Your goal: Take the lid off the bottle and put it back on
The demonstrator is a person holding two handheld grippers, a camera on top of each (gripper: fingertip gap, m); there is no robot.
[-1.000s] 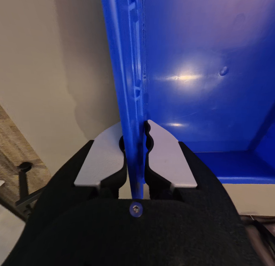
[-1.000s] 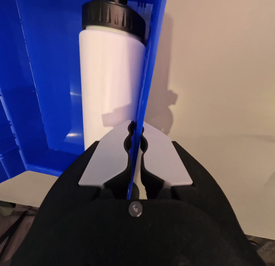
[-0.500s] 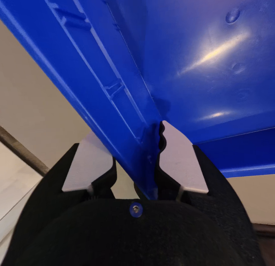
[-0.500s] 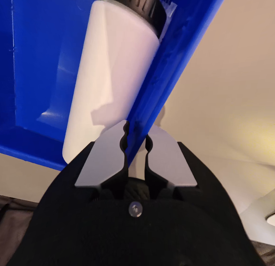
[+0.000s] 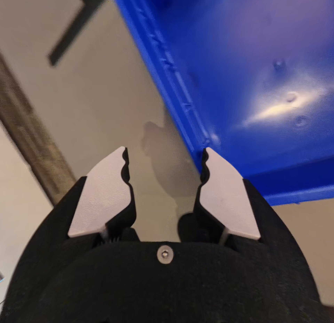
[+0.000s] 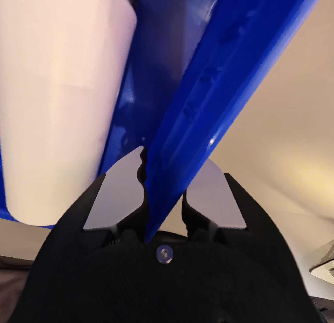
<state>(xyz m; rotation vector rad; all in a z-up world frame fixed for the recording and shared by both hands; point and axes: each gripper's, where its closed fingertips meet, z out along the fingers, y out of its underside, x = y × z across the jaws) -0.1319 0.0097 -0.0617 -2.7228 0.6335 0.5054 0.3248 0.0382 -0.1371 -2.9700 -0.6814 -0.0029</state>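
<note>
Inside, smooth white cylindrical bottle (image 6: 59, 97) lying in glossy blue plastic bin (image 6: 207, 101), left of right gripper (image 6: 173, 169) jaws spread astride the ribbed bin wall, left gripper (image 5: 165, 151) jaws gaping wide over matte beige bench (image 5: 101, 101).

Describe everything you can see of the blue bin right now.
The blue bin is glossy moulded plastic with a ribbed rim and small round dimples in its floor, which catches a light glare. It sits on a pale tabletop. A white bottle lies inside along the right wall. That wall runs between the fingers of the right hand-held gripper; the gap looks loose, so a firm grip is unclear. The left hand-held gripper is open beside the left wall, its right fingertip at the rim.
</note>
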